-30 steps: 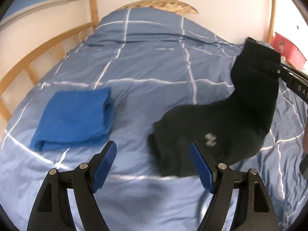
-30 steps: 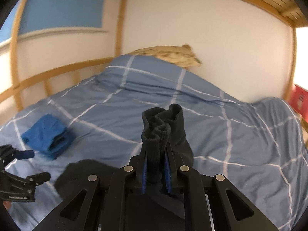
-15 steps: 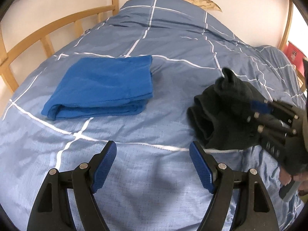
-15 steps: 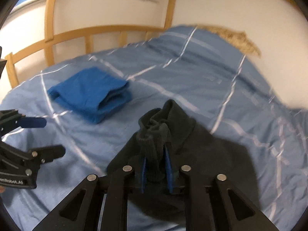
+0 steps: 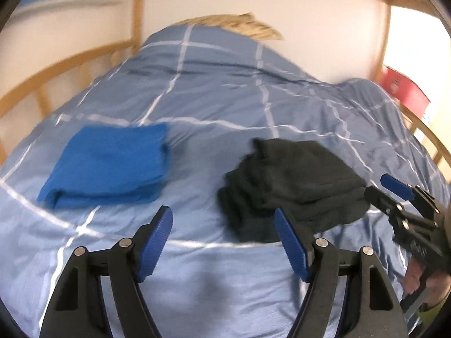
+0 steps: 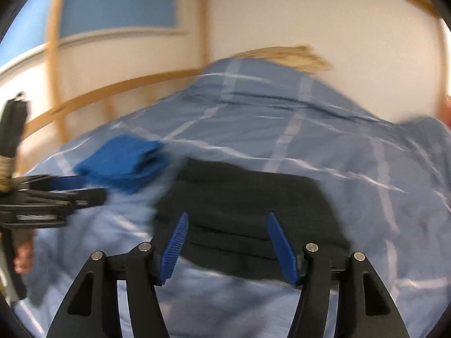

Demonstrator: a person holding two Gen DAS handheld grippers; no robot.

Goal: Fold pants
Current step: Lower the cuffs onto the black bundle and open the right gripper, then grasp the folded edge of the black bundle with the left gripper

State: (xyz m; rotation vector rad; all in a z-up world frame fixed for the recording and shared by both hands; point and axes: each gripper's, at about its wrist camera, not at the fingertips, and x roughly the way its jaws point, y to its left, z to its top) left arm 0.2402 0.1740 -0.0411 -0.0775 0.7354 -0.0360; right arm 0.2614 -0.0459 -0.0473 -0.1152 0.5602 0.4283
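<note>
The dark pants (image 5: 293, 186) lie folded into a thick rectangle on the blue checked duvet (image 5: 225, 98); in the right wrist view the pants (image 6: 248, 205) sit just ahead of the fingers. My right gripper (image 6: 228, 245) is open and empty, just above the pants' near edge; it also shows at the right edge of the left wrist view (image 5: 394, 194). My left gripper (image 5: 225, 239) is open and empty, above the duvet near the pants' left front corner; it shows in the right wrist view (image 6: 76, 188) at the left.
A folded bright blue garment (image 5: 110, 163) lies left of the pants, also in the right wrist view (image 6: 124, 166). A wooden bed rail (image 5: 56, 76) runs along the left. A tan pillow (image 5: 234, 25) lies at the head. A red box (image 5: 406, 90) stands far right.
My right gripper has let go of the pants and opened, and it has drawn back. The pants now lie flat and folded. My left gripper has tilted up a little, still open.
</note>
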